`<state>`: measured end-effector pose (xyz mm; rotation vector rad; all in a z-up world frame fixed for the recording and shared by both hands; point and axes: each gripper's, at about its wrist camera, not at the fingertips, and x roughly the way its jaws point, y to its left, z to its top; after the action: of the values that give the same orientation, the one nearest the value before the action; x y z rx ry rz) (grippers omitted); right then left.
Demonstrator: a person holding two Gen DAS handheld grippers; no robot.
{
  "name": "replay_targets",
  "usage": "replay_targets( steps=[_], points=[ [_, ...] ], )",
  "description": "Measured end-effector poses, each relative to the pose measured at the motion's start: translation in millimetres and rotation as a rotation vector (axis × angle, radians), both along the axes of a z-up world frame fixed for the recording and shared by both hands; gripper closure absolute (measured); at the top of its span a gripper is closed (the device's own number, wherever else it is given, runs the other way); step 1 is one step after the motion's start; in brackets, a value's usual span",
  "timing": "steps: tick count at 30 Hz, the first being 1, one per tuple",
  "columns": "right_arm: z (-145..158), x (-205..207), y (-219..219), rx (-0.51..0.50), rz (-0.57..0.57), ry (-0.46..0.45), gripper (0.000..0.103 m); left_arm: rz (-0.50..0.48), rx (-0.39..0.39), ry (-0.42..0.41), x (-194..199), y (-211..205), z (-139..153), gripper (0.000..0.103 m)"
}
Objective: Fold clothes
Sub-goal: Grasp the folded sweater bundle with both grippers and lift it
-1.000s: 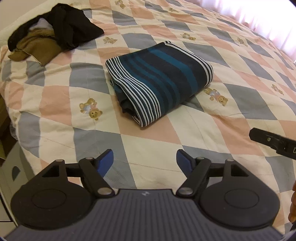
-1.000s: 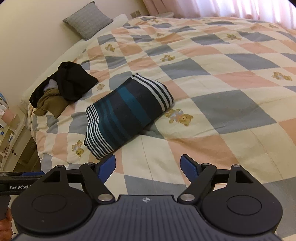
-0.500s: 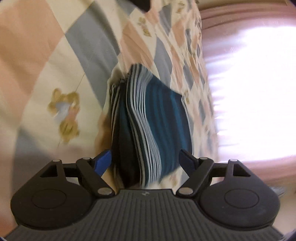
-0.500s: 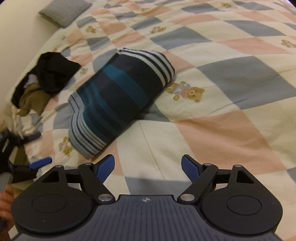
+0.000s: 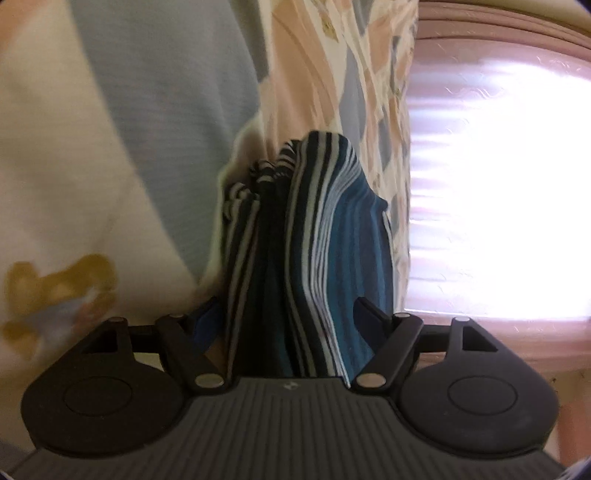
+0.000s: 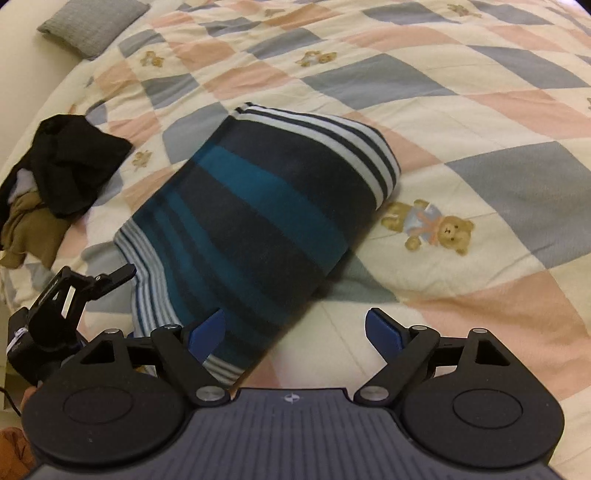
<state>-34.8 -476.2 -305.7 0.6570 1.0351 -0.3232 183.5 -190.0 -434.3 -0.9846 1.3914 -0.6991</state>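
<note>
A folded garment [image 6: 266, 206] with dark blue, teal and white stripes lies on the patchwork quilt [image 6: 480, 110]. My left gripper [image 5: 286, 317], rolled onto its side, straddles the garment's layered edge [image 5: 317, 240]. Its jaws are closing with the fabric filling the gap, and no firm pinch shows. In the right wrist view the left gripper [image 6: 122, 275] sits at the garment's near left end. My right gripper [image 6: 295, 328] hovers over the near corner. Its jaws are opening, one finger above the fabric, and they grip nothing.
A loose pile of black and brown clothes [image 6: 59, 177] lies at the quilt's left edge. A grey pillow [image 6: 92, 26] rests at the far left corner. A bright pink curtain [image 5: 498, 184] hangs beyond the bed. Bare quilt stretches to the right of the garment.
The left gripper rolled sideways and dropped from above the quilt to the garment's edge, which now sits between its jaws. The right gripper came down closer to the near corner.
</note>
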Motion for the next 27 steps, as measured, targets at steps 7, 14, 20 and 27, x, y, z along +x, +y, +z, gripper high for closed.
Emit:
replay_targets(
  steps=[7, 14, 20, 27],
  points=[
    [0, 20, -17, -0.037, 0.003, 0.01, 0.017, 0.006, -0.058, 0.071, 5, -12, -16, 0.067],
    [20, 48, -72, -0.029, 0.049, -0.149, 0.018, 0.018, -0.067, 0.083, 6, -13, -17, 0.072],
    [1, 121, -160, 0.113, 0.217, -0.192, 0.017, 0.013, -0.025, 0.062, 10, -18, -12, 0.072],
    [-90, 201, -197, 0.465, 0.413, 0.019, 0.017, 0.009, -0.002, 0.066, 7, -12, -8, 0.07]
  ],
)
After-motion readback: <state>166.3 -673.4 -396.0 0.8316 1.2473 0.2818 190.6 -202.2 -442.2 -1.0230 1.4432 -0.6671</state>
